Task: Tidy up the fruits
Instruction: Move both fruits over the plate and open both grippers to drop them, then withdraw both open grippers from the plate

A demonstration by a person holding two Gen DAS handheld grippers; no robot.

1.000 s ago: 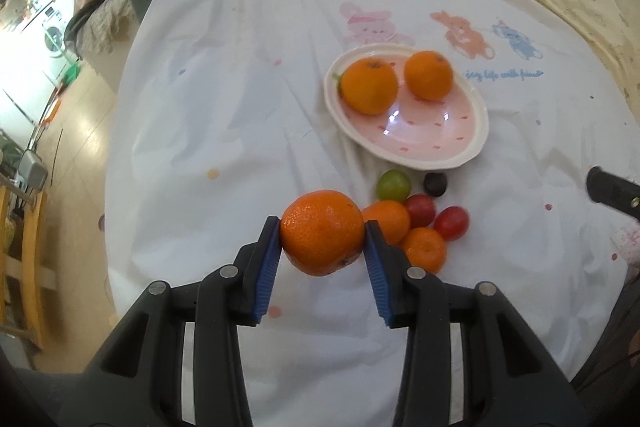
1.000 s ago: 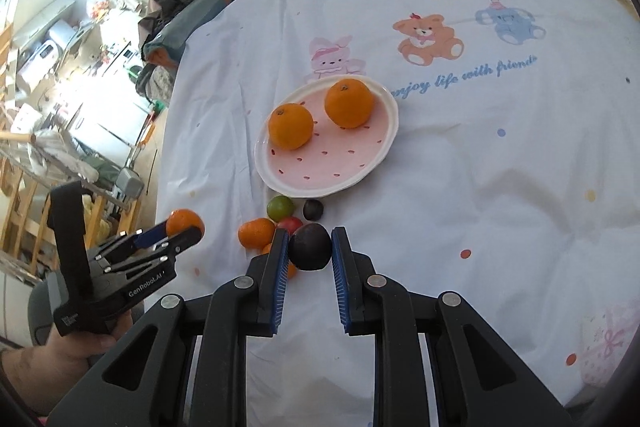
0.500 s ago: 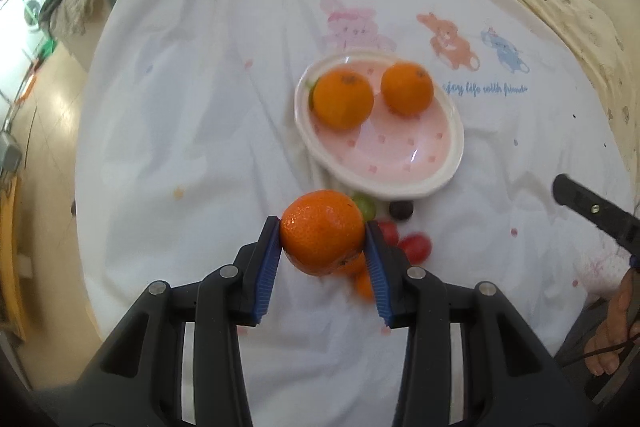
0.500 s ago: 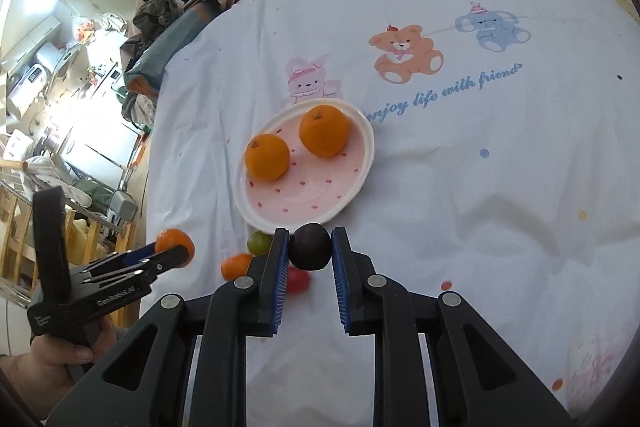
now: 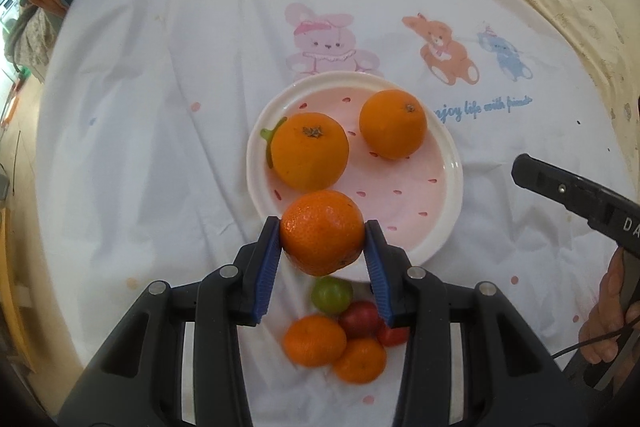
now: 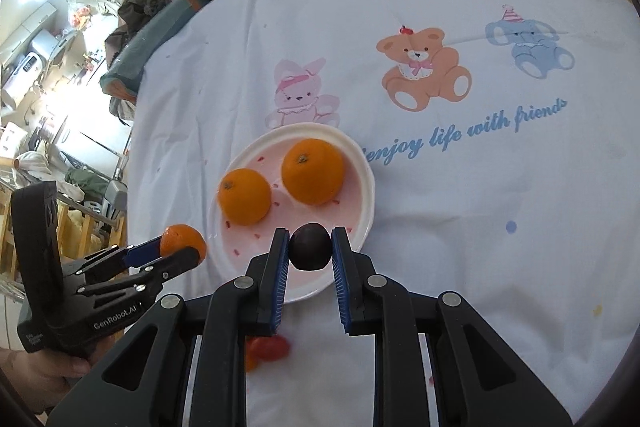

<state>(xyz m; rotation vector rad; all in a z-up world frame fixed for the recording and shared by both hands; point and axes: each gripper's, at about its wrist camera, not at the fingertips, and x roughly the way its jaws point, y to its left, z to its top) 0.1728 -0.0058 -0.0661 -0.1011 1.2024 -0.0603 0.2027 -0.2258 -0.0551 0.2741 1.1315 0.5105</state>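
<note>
The left tongs [image 5: 322, 245] clamp a mandarin [image 5: 322, 231] between their blue pads, holding it in the air over the near rim of the pink plate [image 5: 424, 219]; in the right wrist view the same tongs [image 6: 182, 247] come in from the left edge, the mandarin [image 6: 182, 241] just beside the plate's left rim [image 6: 370, 195]. On the plate lie two oranges, one at the left [image 5: 308, 151] with a small green stem showing behind it, one at the right [image 5: 393, 124], apart from each other. Below the plate, on the white sheet printed with a rabbit, a bear and an elephant [image 5: 160, 87], a small heap of fruit sits between the tong arms: a green fruit [image 5: 332, 294], two small mandarins [image 5: 314, 339] and red cherry tomatoes [image 5: 360, 319], touching one another. The right tongs [image 6: 311, 249] are closed on a dark plum [image 6: 311, 247], held above the plate's near edge. At the far right of the left wrist view, a hand [image 5: 608, 311] grips the right tool's handle.
</note>
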